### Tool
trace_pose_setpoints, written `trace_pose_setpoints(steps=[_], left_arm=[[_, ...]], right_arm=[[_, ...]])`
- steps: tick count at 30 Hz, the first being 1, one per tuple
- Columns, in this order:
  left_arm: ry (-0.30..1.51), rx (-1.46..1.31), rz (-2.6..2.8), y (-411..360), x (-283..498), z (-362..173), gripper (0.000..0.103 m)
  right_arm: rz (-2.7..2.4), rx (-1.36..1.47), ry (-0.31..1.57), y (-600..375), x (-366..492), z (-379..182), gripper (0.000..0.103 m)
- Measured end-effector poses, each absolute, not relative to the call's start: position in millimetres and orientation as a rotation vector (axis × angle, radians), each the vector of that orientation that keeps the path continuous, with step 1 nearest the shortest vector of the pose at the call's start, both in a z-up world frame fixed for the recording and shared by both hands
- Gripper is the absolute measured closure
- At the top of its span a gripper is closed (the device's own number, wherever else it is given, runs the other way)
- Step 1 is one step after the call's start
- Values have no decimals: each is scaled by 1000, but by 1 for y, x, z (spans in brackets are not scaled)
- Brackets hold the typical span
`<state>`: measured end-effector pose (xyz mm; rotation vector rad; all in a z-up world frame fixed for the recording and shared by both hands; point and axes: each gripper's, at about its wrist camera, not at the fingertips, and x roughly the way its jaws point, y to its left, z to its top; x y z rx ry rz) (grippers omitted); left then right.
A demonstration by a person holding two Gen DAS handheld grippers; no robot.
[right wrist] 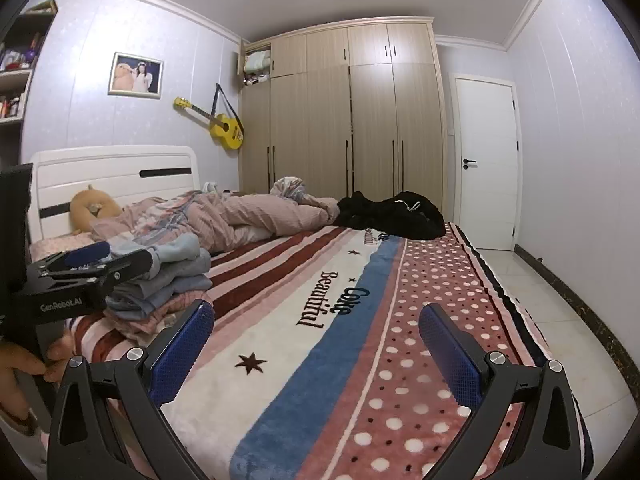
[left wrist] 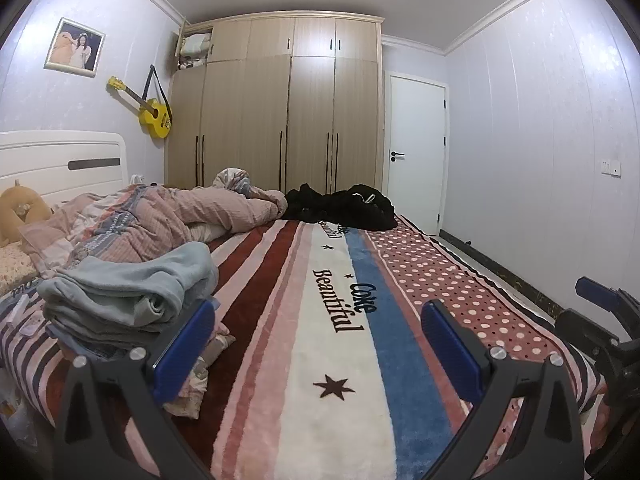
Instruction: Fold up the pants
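Both wrist views look down the length of a bed covered by a striped and polka-dotted blanket [left wrist: 340, 360] with "Coke Beautiful" lettering. The left hand-held gripper [left wrist: 320, 344] hovers over the near end with its blue-padded fingers spread wide and nothing between them; the right hand-held gripper [right wrist: 316, 344] is likewise wide open and empty. The black pants [left wrist: 344, 208] lie in a crumpled heap at the far end of the bed, in the middle of each frame just below the wardrobe [left wrist: 280, 112], touching the end of a rumpled pink quilt [left wrist: 180, 216]. A pile of folded light blue and grey clothes [left wrist: 128, 292] sits at lower left of the left wrist view, just beside the left finger pad; in the right wrist view the same pile is partly hidden behind the left hand-held gripper's black body, which enters from the left edge. Only the right wrist view shows fingers of the person's left hand [right wrist: 24, 364] gripping that handle at lower left, a shelf [right wrist: 16, 72] with small items at upper left, and a broad stretch of pale tiled floor [right wrist: 560, 320] at right. The left wrist view alone shows the right hand-held gripper from outside, at its lower right edge. A yellow guitar [left wrist: 154, 116] hangs on the wall beside the wardrobe.
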<state>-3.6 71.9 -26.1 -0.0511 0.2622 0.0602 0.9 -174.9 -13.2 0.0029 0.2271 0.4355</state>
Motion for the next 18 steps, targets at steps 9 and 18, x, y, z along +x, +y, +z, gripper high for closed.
trace_pose_setpoints(steps=[9, 18], left_arm=[[261, -50, 59, 70, -3, -27, 1], [261, -47, 53, 70, -3, -28, 1]], right_arm=[[436, -1, 227, -173, 1, -14, 1], [438, 3, 229, -174, 2, -16, 1]])
